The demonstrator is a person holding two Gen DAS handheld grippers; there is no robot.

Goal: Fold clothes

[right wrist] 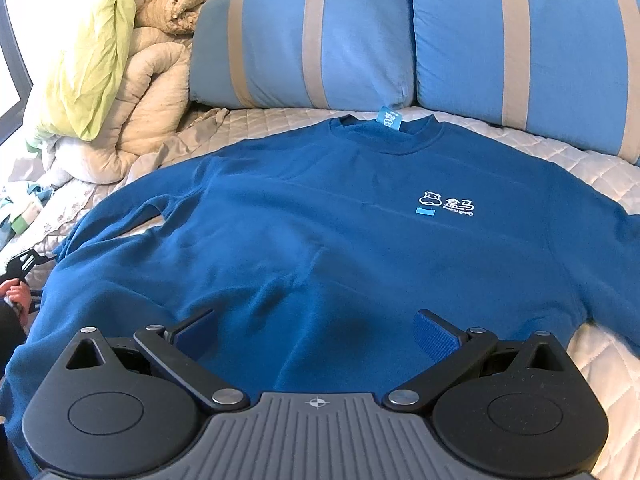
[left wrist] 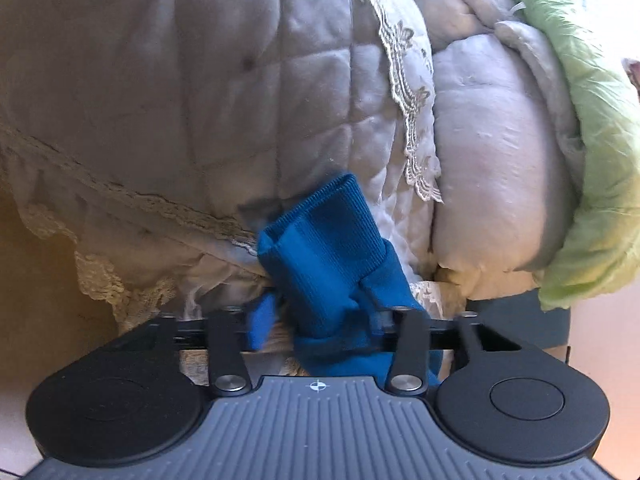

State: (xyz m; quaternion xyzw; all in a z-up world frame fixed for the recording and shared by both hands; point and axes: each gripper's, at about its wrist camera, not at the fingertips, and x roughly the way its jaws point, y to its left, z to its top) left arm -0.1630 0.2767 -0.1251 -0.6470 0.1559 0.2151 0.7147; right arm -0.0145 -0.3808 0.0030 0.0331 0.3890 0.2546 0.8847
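A blue sweatshirt [right wrist: 320, 232] is lying front-up and spread out on a pale quilted bedspread [right wrist: 592, 164], its collar and a small light-blue tag [right wrist: 389, 119] pointing toward two blue pillows with beige stripes [right wrist: 316, 36]. The right wrist view is taking in nearly the whole garment, with the white printed logo [right wrist: 448, 204] on the chest, and the right gripper [right wrist: 316, 336] is hovering low over the hem with its jaws standing wide and nothing between them, the blue pads [right wrist: 436, 340] clear of the cloth. At that view's left edge a hand [right wrist: 16, 296] is showing beside a black gripper part, right where one sleeve is ending, but the grip itself is too small to read there. The left wrist view is supplying that detail: the left gripper [left wrist: 320, 332] is sitting with its jaws drawn narrow and clamping on the sleeve, the ribbed cuff [left wrist: 320, 236] sticking out forward past the fingers. This close view is also showing what the other is only hinting at: a grey-white quilted cover with a lace edge [left wrist: 412, 120], a rolled comforter [left wrist: 492, 168] and a pale green sheet [left wrist: 592, 160] heaped just behind the cuff. The same heap is appearing in the right wrist view as a distant pile at the upper left, beside the pillows.
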